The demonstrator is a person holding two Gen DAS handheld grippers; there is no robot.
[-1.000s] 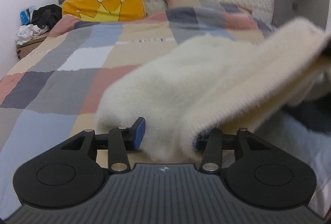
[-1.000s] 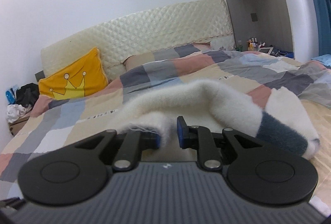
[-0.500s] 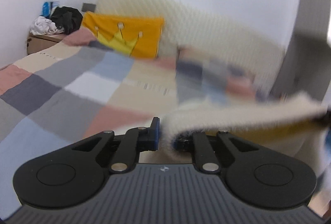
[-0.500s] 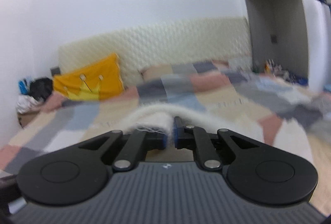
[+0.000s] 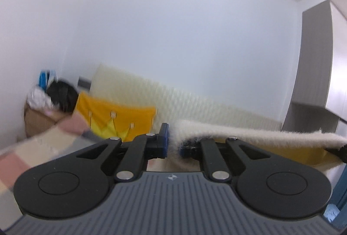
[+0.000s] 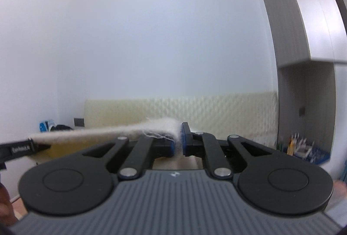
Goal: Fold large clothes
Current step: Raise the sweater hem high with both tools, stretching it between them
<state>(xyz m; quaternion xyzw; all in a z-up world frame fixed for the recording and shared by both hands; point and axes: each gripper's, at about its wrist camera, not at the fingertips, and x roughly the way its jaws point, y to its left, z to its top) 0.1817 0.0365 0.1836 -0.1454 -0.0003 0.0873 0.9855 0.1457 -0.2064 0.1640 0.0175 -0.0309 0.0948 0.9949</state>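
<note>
You hold both grippers level: left gripper (image 5: 172,144) and right gripper (image 6: 178,139) each clamp the fluffy cream fleece garment (image 5: 249,134), stretched between them.

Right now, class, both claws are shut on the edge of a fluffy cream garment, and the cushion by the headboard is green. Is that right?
Not quite. The left claw and right claw do pinch the fluffy cream garment, but the left wrist view shows the cushion is yellow-orange, not green.

Fluffy cream-white garment (image 5: 249,134), top edge stretched taut and level in mid-air, high above the bed.
</note>
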